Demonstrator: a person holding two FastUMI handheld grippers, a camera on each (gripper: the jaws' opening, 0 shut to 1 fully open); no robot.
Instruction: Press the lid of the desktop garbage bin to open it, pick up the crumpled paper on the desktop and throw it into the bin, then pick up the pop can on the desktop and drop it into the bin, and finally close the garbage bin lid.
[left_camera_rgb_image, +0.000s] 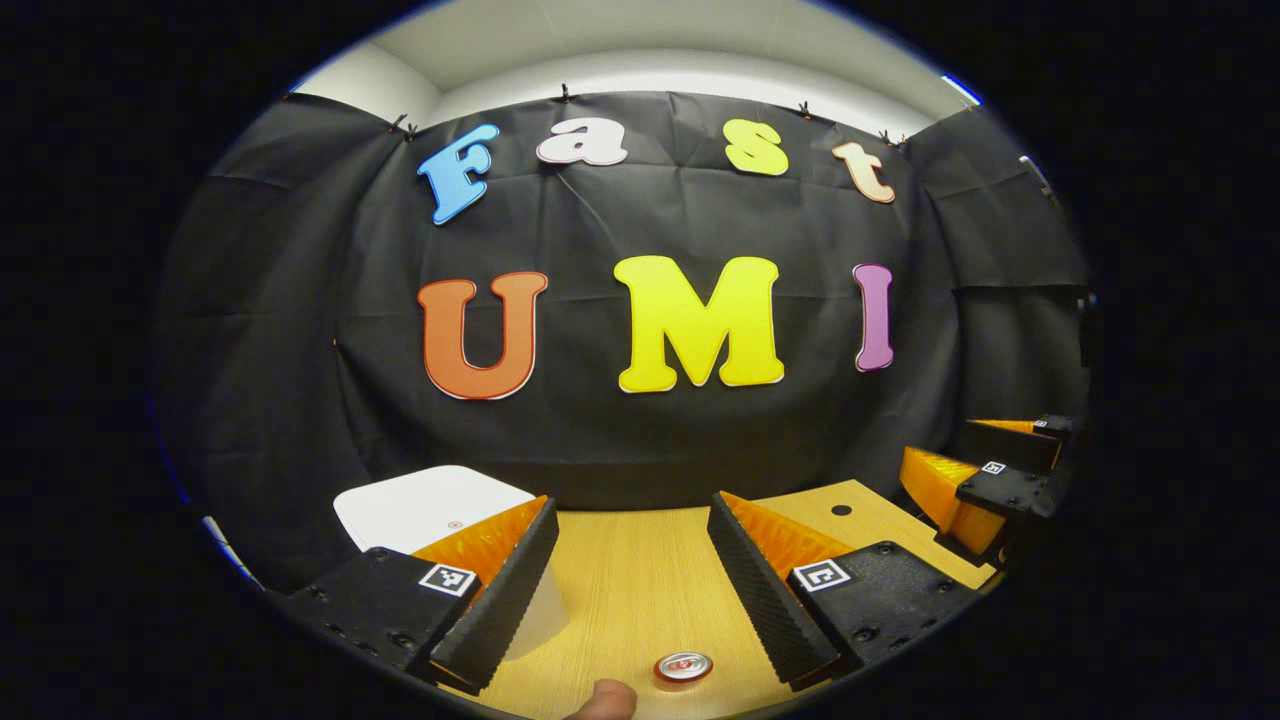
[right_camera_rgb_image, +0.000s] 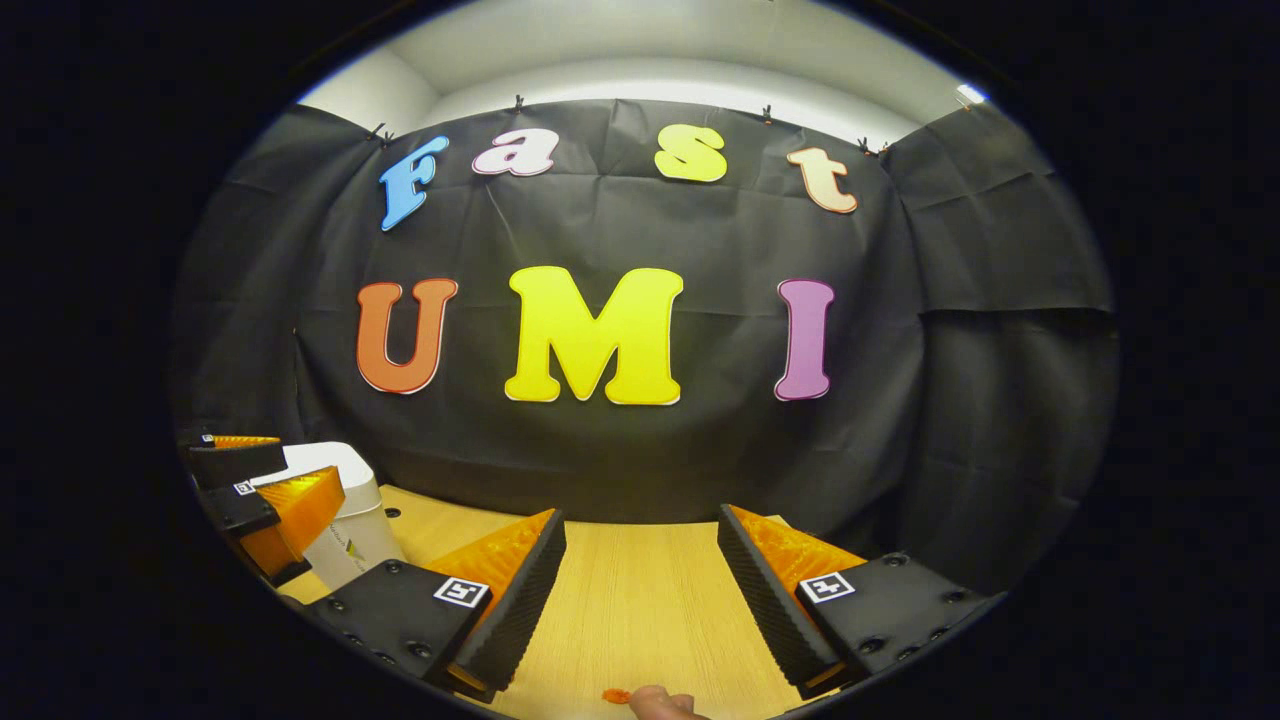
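Both claws released: left claw (left_camera_rgb_image: 630, 590) above pop can (left_camera_rgb_image: 684, 668), right claw (right_camera_rgb_image: 640, 600) over table (right_camera_rgb_image: 640, 590).

Your light wooden tabletop (left_camera_rgb_image: 640, 590) carries the white garbage bin (left_camera_rgb_image: 425, 505) toward its far left corner and the pop can (left_camera_rgb_image: 684, 668) upright by its near edge.

There were two grippers, the left (left_camera_rgb_image: 630, 590) and the right (right_camera_rgb_image: 640, 590), one white bin (left_camera_rgb_image: 430, 505), one can (left_camera_rgb_image: 684, 667), one wooden table (left_camera_rgb_image: 640, 570), and one fingertip (left_camera_rgb_image: 603, 700) in each view.
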